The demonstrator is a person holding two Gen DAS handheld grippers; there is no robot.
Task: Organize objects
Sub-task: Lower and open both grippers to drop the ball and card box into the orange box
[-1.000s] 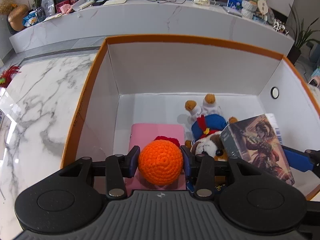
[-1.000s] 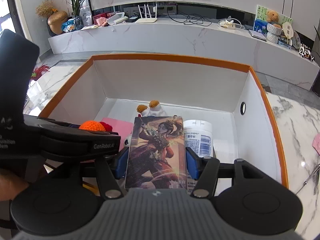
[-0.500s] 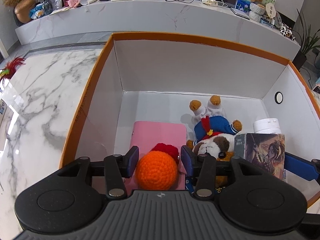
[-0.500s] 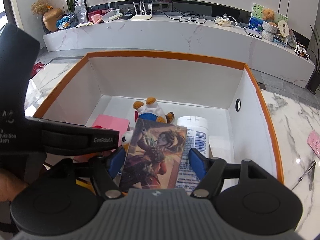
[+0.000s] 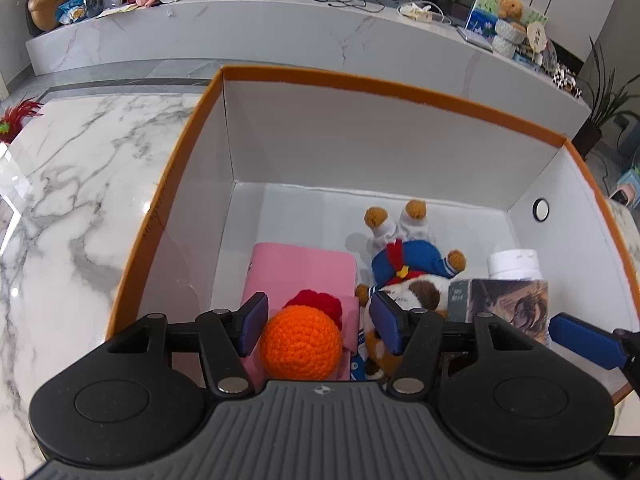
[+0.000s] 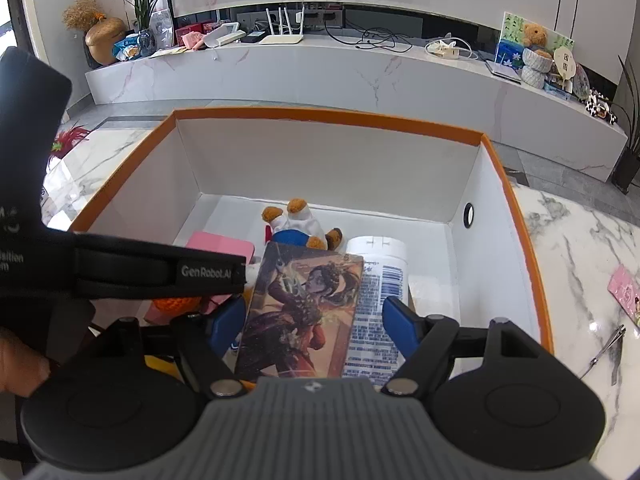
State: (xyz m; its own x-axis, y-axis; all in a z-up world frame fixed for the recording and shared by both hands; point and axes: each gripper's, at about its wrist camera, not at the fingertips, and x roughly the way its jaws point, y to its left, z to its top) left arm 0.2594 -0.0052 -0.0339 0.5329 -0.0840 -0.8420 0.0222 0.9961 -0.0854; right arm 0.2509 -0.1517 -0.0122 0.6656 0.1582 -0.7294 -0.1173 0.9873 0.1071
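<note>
Two soft, light things are being let go inside the orange-rimmed box (image 5: 384, 92): the crocheted orange ball (image 5: 301, 345), best pinched across its middle, between the left gripper (image 5: 318, 322)'s opening jaws, and the stiff, slick picture box (image 6: 302, 312), best taken by its long edges, between the right gripper (image 6: 310, 322)'s opening jaws.

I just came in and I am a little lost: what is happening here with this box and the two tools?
A person is putting things into an orange-edged box. The left gripper is opening around an orange crochet ball lying on a pink pouch. The right gripper is opening around an illustrated card box beside a white bottle and a plush dog.
</note>
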